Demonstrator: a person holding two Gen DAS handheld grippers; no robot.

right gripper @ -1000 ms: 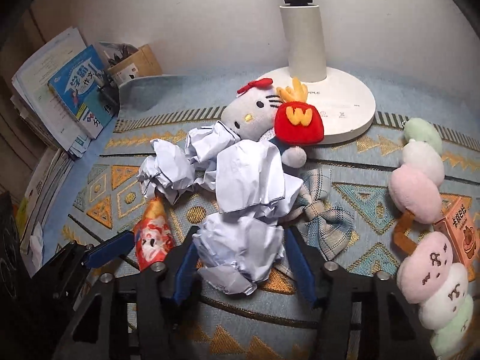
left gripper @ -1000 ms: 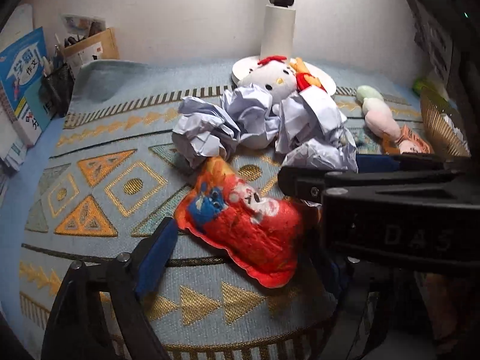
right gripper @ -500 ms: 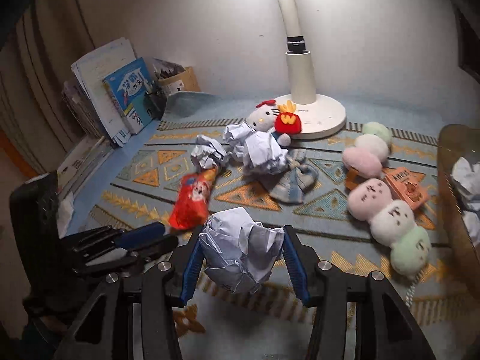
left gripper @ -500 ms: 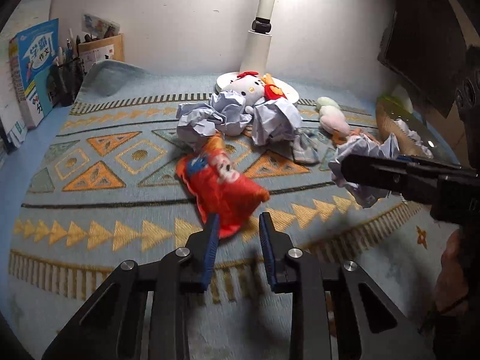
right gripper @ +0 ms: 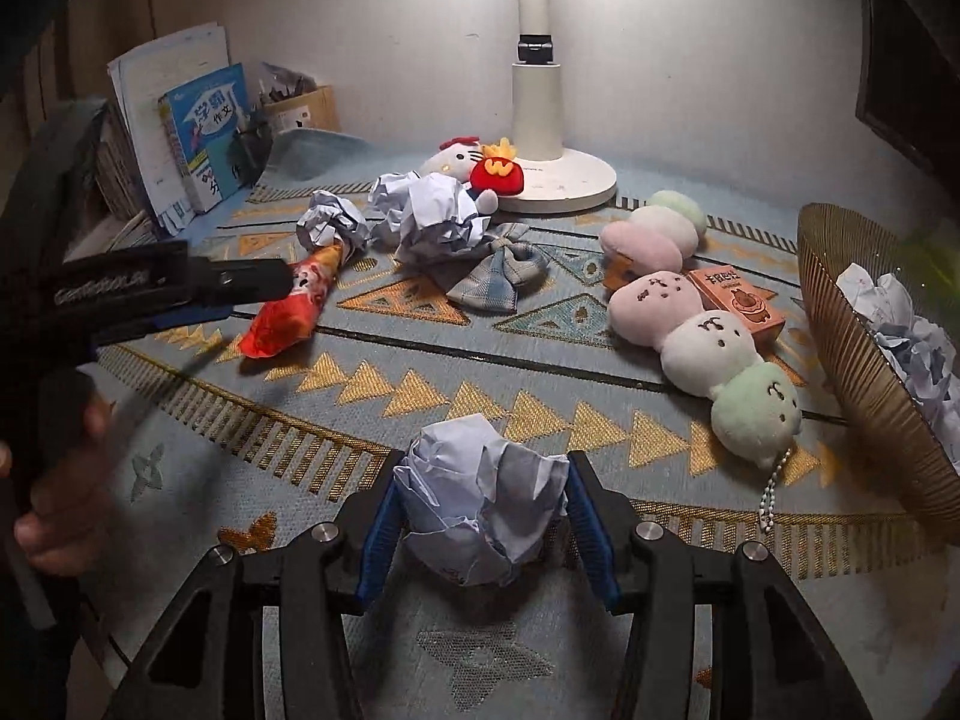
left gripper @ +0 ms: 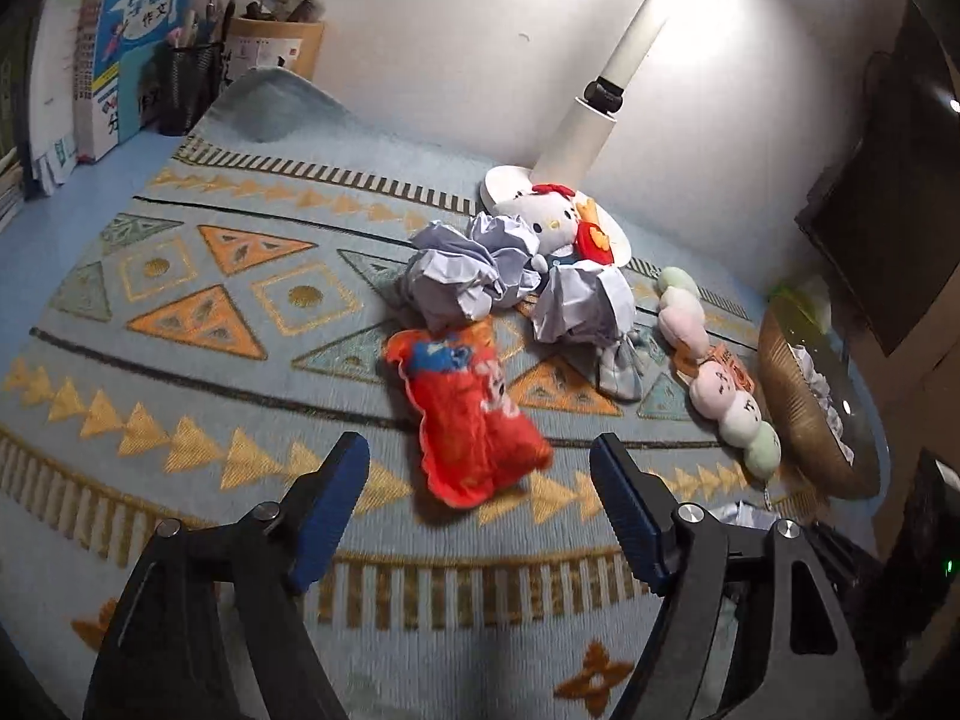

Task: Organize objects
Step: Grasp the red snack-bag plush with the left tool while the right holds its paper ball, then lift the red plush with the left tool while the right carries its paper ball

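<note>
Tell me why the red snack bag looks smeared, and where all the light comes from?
Left wrist view: the red snack bag is motion-blurred, while the desk lamp glares at the top edge. Right wrist view: sharper; the crumpled paper ball is crisp, the corners dark and curved by the fisheye lens.

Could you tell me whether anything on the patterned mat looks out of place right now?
Yes: crumpled paper balls are heaped over the white cat plush, and a red snack bag lies loose beside them, while other paper already sits in the wire basket.

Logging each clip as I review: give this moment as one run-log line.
left gripper: open, empty, jaws just opening, snack bag on mat | right gripper: shut on paper ball | basket: paper inside
</note>
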